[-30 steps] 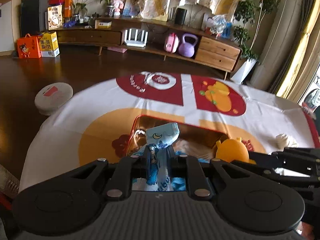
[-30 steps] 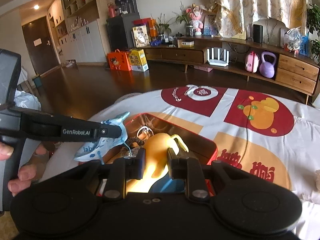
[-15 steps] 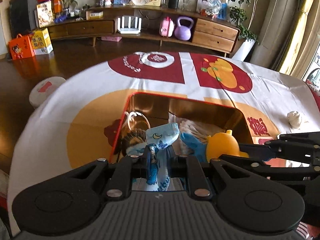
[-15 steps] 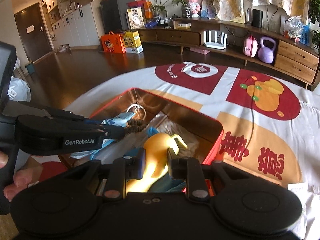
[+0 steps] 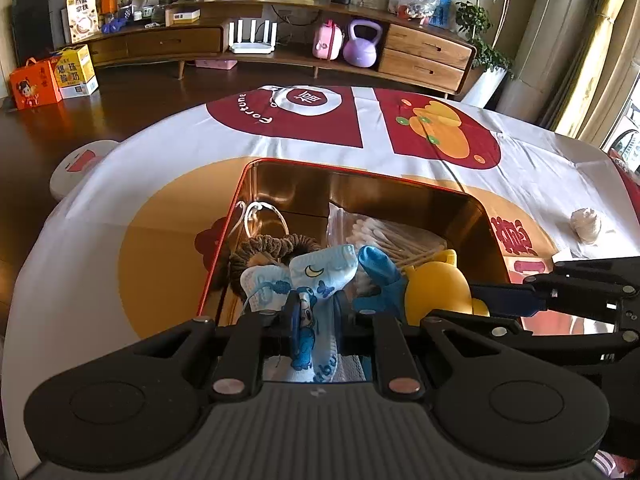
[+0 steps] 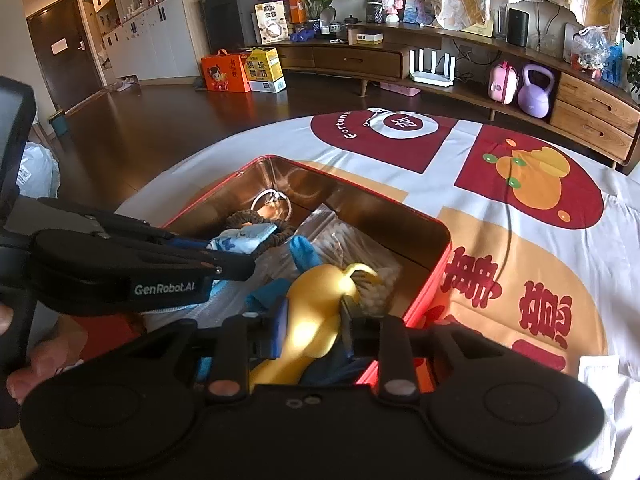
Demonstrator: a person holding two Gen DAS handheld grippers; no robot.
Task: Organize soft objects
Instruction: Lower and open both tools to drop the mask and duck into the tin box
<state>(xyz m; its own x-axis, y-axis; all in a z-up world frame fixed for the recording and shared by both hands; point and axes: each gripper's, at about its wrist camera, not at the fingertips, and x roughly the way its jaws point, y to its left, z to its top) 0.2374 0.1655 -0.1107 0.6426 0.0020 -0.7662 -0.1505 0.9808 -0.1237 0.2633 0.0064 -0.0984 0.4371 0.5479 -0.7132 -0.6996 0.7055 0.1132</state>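
With the blue sock [image 5: 320, 276] gripped in the left tool [image 5: 314, 310] and the yellow toy [image 6: 316, 312] between the just-widening right tool [image 6: 314, 316] jaws over the red tin [image 6: 436, 280], snagging on release is risked.

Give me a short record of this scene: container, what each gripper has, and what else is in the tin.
container: red tin on a printed cloth
left gripper: shut on a blue sock, over the tin
right gripper: jaws have just been opening, yellow toy between them, in the tin
also in tin: swabs, scrunchie, white ring
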